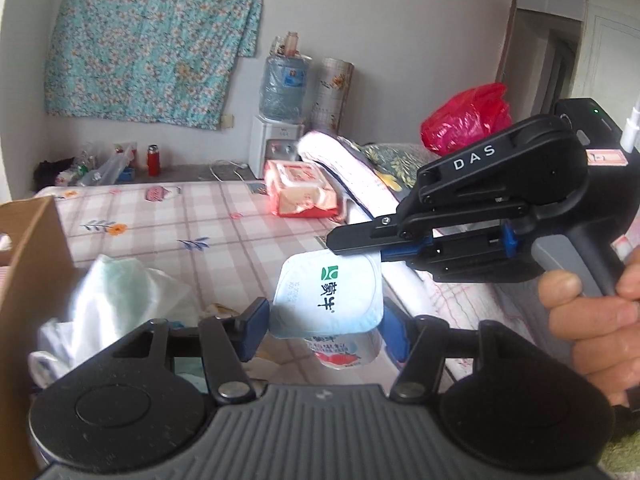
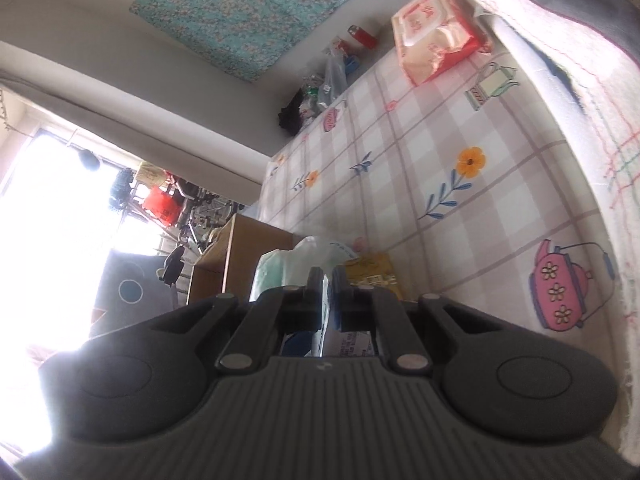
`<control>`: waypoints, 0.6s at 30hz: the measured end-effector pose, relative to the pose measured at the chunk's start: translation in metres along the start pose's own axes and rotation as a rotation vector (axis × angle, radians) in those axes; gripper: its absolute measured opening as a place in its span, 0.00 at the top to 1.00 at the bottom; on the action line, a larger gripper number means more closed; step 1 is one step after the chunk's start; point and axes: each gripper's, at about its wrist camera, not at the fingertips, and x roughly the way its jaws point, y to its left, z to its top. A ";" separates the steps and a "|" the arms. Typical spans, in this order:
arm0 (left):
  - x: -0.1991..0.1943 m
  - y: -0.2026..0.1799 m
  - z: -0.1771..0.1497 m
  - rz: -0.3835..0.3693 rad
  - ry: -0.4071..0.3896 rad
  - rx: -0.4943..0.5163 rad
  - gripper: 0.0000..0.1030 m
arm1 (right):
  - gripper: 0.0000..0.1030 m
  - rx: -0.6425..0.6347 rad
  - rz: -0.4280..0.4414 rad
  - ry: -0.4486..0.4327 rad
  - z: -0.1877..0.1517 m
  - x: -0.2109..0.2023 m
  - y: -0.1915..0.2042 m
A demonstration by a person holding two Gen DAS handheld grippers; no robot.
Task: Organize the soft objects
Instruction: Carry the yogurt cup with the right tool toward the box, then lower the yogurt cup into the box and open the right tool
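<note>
Foil-lidded and white, the yogurt cup (image 1: 328, 304) sits between your left gripper (image 1: 326, 320)'s blue pads (image 1: 256, 320), which press its two sides, so that gripper is clamped on the cup above the checked bedsheet (image 1: 224, 236). Your right gripper (image 1: 340, 242) comes in from the right, its fingers drawn together on the upper right edge of the cup's lid (in its own camera (image 2: 327, 280) only a thin white and blue sliver shows between the pads). Your right hand (image 1: 596, 320) wraps the grey handle. A plastic bag (image 1: 120, 300) of pale green cloth lies just left of the cup, beside a cardboard box (image 1: 28, 280). Farther up the sheet, a red pack of wipes (image 1: 304, 194) leans against a folded quilt (image 1: 352, 176).
</note>
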 end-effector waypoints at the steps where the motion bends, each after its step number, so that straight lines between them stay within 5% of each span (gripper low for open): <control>1: -0.011 0.009 0.001 0.024 -0.012 -0.009 0.42 | 0.95 -0.016 0.016 0.010 -0.002 0.005 0.010; 13: -0.128 0.126 -0.021 0.379 -0.042 -0.157 0.41 | 0.94 -0.206 0.220 0.316 -0.067 0.150 0.162; 18: -0.150 0.168 -0.039 0.434 0.001 -0.270 0.41 | 0.94 -0.264 0.221 0.476 -0.108 0.216 0.204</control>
